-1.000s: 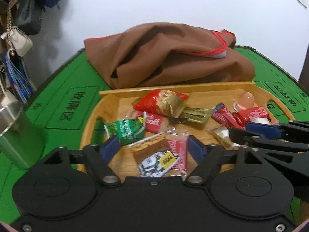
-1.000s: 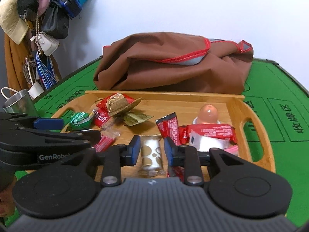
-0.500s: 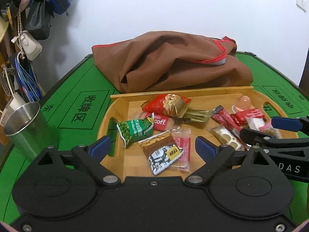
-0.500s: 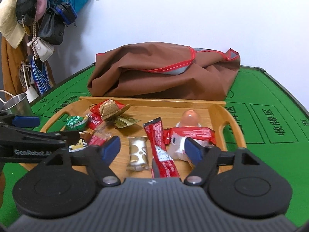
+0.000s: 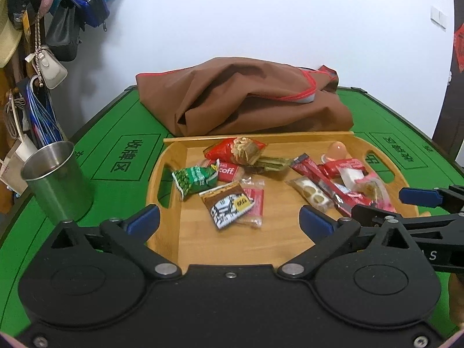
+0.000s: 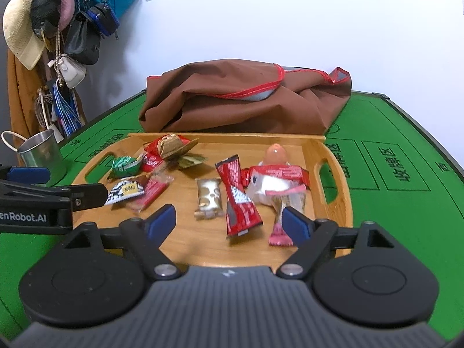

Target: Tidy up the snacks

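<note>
Right gripper [image 6: 229, 220]: we hold it with its fingers spread wide and nothing between them, hovering over the near edge of the tray.
Left gripper [image 5: 229, 221]: ours too is spread wide and empty, over the tray's near left part; its arm shows at the left edge of the right wrist view.
Red packet [image 6: 238, 195]: we take this as the likely next snack, though the task does not name one; it lies flat on the tray floor straight ahead of our right gripper, almost centred in the gap.
Long axis: it runs away from us, tilted a little left at the far end, so roughly in line with the fingers; the narrow width faces the closing direction.
Nearer hand: the right, we judge; from the left wrist view the same packet [image 5: 324, 179] sits off to the right, beyond that gripper's right finger.
Neighbours: a small gold packet [image 6: 208, 198] lies just beside it on the left, and a white and red packet [image 6: 272, 181] touches or overlaps it on the right.
Further out: a green packet [image 5: 194, 178] and a black and white packet [image 5: 229, 207] lie ahead of our left gripper.
Tray [image 6: 336, 203]: wooden, with side handles, on the green table [image 6: 406, 203]; a brown bag [image 6: 246, 95] lies behind it, and a metal cup [image 5: 56, 179] stands left.
</note>
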Demonstrator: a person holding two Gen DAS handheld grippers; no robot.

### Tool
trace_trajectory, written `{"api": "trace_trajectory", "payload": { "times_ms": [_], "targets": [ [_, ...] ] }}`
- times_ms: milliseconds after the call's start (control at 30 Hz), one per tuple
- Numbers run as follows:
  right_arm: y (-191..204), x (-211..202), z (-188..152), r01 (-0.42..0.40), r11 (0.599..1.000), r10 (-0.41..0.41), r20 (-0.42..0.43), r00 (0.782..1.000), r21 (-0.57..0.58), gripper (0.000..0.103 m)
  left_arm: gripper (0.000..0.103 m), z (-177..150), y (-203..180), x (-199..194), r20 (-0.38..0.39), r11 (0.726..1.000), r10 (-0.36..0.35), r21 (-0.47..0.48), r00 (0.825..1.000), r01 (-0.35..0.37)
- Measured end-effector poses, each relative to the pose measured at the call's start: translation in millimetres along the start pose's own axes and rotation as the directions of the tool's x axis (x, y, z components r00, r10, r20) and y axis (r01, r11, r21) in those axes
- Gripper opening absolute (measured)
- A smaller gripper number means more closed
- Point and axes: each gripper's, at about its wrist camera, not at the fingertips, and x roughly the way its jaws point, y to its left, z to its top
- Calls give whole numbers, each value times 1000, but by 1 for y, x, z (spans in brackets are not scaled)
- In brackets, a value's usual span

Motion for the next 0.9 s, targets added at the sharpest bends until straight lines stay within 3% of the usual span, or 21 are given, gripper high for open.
{"api": "trace_trajectory", "payload": {
  "times_ms": [333, 600, 900],
  "targets": [
    [-12, -23, -28, -7, 999, 8, -13, 1000, 54, 95, 103, -30, 1, -24, 7, 999, 23, -36, 1000, -23],
    [-6, -30, -48, 32, 999, -30, -63, 998, 28, 100, 103, -59, 0, -22, -60, 997, 4, -71, 998, -8],
    [-6, -25, -63, 61, 997, -55, -125, 991, 47, 102, 103, -73, -6, -14, -97, 999, 21, -46, 995, -26]
  ]
}}
